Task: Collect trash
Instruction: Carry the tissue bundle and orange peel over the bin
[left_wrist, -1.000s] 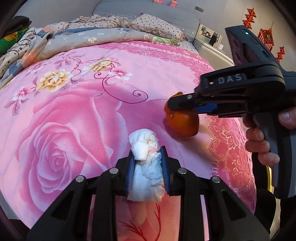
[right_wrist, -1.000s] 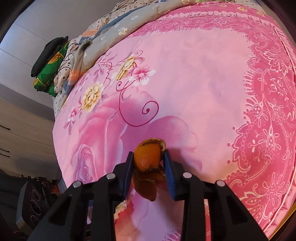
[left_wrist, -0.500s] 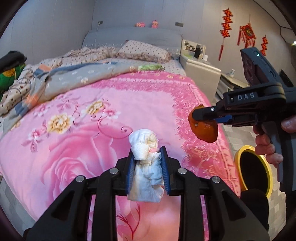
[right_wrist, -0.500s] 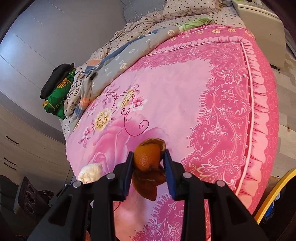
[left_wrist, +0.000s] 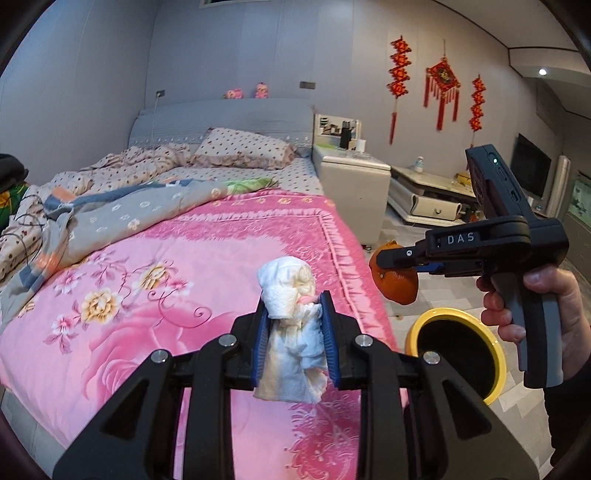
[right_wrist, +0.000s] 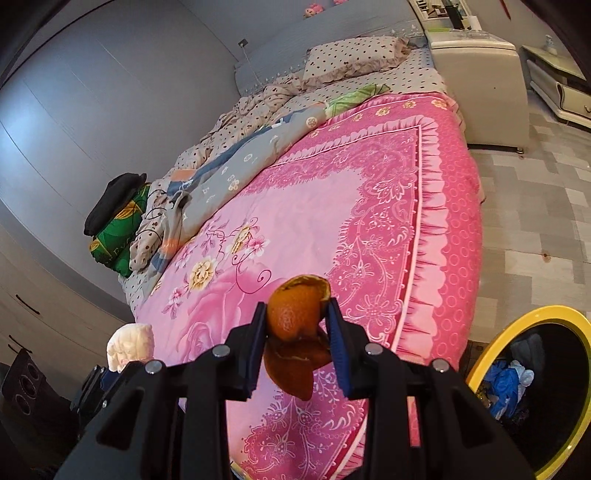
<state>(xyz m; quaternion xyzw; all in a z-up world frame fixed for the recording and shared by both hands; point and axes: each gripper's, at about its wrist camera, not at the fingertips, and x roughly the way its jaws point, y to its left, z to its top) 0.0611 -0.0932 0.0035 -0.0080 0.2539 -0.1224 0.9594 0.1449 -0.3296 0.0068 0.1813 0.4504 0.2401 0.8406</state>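
My left gripper (left_wrist: 293, 314) is shut on a crumpled white tissue (left_wrist: 288, 291) and holds it above the pink bedspread (left_wrist: 207, 266). My right gripper (right_wrist: 297, 325) is shut on an orange peel (right_wrist: 295, 314); in the left wrist view the peel (left_wrist: 397, 286) hangs past the bed's right edge, above and left of a yellow-rimmed trash bin (left_wrist: 458, 354) on the floor. The bin (right_wrist: 532, 391) shows at the lower right in the right wrist view, with trash inside. The tissue (right_wrist: 129, 345) also shows there at the lower left.
A rumpled grey quilt (left_wrist: 122, 218) and a dotted pillow (left_wrist: 240, 149) lie at the bed's far end. A white nightstand (left_wrist: 351, 184) stands to the right of the bed, with a low cabinet (left_wrist: 424, 199) beyond. Grey tile floor (right_wrist: 535, 192) surrounds the bin.
Both grippers rose off the bed with their loads and swung right. The orange peel moved from over the bedspread to beyond the bed edge, and the yellow bin came into view.
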